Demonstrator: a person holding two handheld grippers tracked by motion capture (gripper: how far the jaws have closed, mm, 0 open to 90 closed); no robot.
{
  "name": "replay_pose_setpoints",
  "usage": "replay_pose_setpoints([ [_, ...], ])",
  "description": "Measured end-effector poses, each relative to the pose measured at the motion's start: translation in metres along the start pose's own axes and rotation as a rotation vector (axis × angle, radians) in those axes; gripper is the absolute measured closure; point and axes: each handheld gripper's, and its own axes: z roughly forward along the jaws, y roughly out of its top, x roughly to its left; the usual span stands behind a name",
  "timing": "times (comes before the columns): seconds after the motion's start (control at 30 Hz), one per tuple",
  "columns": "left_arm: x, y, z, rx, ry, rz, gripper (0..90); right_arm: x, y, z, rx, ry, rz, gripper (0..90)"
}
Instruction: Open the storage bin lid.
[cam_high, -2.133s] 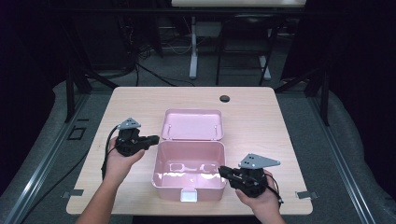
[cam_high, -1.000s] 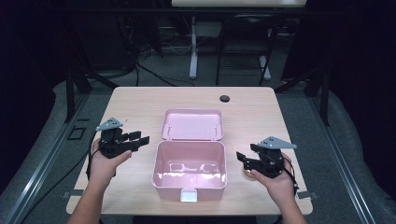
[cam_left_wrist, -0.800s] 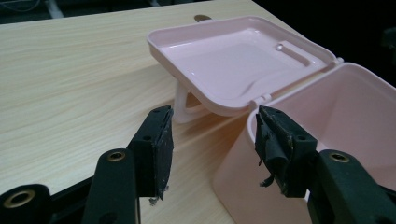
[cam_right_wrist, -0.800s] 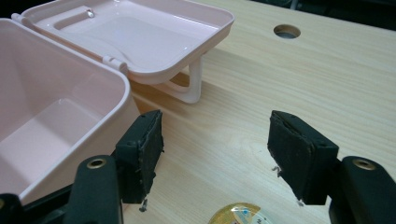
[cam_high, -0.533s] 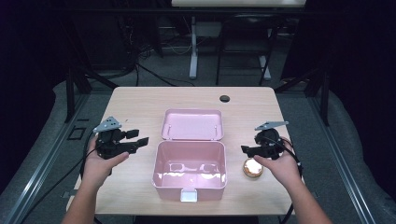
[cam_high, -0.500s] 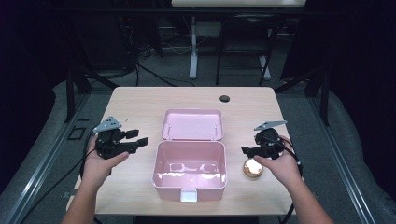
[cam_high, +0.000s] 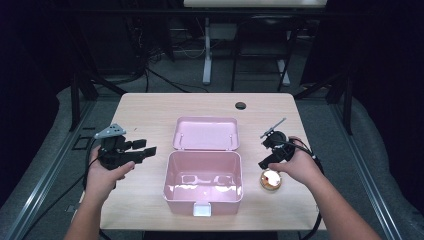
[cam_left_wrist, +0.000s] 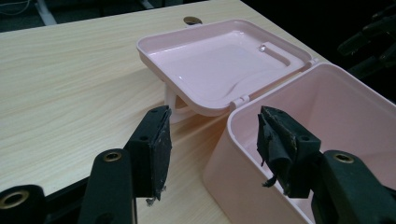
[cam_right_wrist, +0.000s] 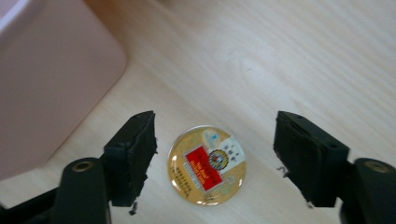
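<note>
An open pink box (cam_high: 235, 176) stands mid-table, its lid (cam_high: 206, 134) laid back behind it. To its right a round gold tin (cam_high: 271, 179) with a red label lies flat on the table. My right gripper (cam_high: 263, 150) hovers just beyond the tin; its jaws have just been opening. In the right gripper view the tin (cam_right_wrist: 208, 163) lies on the wood under the gap, touching neither pad of the right gripper (cam_right_wrist: 215, 149). My left gripper (cam_high: 145, 147) is held left of the box, has just opened wider, and holds nothing. The left gripper (cam_left_wrist: 212, 140) looks past the box wall (cam_left_wrist: 224, 172) to the lid (cam_left_wrist: 219, 60).
The wooden table (cam_high: 145, 110) has a dark cable hole (cam_high: 240, 105) near its far edge. The box corner (cam_right_wrist: 46, 70) sits close to the left of the tin. Dark floor, cables and stand legs surround the table.
Both grippers have drawn away from the box to either side. The right hand has moved farther up the table, and the gold tin now lies bare on the wood before it.
</note>
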Motion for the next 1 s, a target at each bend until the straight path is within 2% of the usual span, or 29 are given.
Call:
replay_pose_setpoints([
  [0.13,-0.001,0.000,-0.001,0.001,-0.008,0.005,44.8,0.002,0.004,0.003,0.068,0.010,-0.003,30.5],
  [0.3,-0.002,0.001,-0.001,0.002,-0.012,0.007,44.8,0.000,0.006,0.006,0.117,0.003,0.008,27.7],
  [0.63,-0.001,0.001,-0.004,-0.010,-0.007,0.007,44.8,-0.002,0.006,0.012,0.141,-0.022,0.021,21.9],
  [0.8,-0.003,0.002,-0.002,0.001,-0.006,0.012,44.8,-0.004,0.004,0.017,0.151,-0.041,0.013,15.1],
  [0.93,-0.002,0.001,-0.001,-0.003,-0.009,0.008,44.8,-0.005,0.002,0.022,0.168,-0.049,0.031,14.2],
  [1.0,-0.002,0.001,-0.001,-0.002,-0.009,0.007,44.8,-0.007,0.001,0.025,0.174,-0.037,0.047,14.2],
])
